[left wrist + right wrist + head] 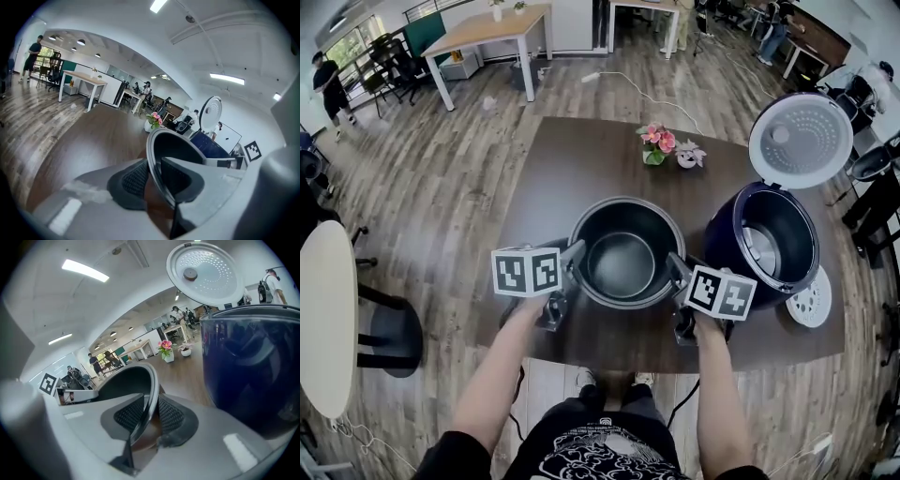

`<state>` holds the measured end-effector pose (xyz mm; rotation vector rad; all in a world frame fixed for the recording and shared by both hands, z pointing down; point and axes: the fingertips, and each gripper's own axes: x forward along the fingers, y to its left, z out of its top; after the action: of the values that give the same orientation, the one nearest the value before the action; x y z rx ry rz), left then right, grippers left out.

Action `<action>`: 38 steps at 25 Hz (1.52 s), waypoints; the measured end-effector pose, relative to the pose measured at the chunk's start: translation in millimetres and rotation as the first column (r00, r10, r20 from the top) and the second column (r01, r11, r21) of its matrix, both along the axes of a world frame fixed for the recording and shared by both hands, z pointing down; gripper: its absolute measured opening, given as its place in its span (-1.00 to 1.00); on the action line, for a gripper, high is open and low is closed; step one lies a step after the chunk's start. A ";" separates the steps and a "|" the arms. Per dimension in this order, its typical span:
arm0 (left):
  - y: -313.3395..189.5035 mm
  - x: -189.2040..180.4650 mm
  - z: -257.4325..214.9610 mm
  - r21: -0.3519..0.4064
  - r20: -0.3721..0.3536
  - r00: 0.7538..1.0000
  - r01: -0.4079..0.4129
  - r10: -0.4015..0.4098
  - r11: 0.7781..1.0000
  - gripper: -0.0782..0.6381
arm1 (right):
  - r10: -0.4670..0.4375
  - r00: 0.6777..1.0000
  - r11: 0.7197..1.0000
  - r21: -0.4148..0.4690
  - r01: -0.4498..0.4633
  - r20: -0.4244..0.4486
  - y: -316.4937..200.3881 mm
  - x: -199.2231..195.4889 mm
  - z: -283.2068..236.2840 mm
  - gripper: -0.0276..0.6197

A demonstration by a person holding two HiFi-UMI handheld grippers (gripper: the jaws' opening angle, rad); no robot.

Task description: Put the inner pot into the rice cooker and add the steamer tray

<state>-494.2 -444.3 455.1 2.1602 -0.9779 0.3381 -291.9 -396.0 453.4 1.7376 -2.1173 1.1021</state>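
**Jaws of both grippers pinch the inner pot [623, 253] by its rim**

Pads of the left gripper [157, 180] press the rim's thin wall at 9 o'clock, nearly together; the right gripper [151, 414] does the same at 3 o'clock. The pot is at the table's [581, 159] near edge. At its 3 o'clock, just beside it, stands the open rice cooker [764, 244], with the steamer tray [811, 300] at the cooker's 4 o'clock. Flowers [656, 142] stand at the pot's 12 o'clock.
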 end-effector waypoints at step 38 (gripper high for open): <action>0.4 145.6 -231.2 0.371 -0.099 0.981 -0.120 0.168 0.921 -0.52 | 0.156 0.988 0.918 0.367 -0.150 0.013 34.0 134.6 -225.9 -0.67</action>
<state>-348.6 -443.9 224.0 2.5639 -0.8611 0.0849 -157.3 -362.0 227.5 2.0965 -2.3279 0.7519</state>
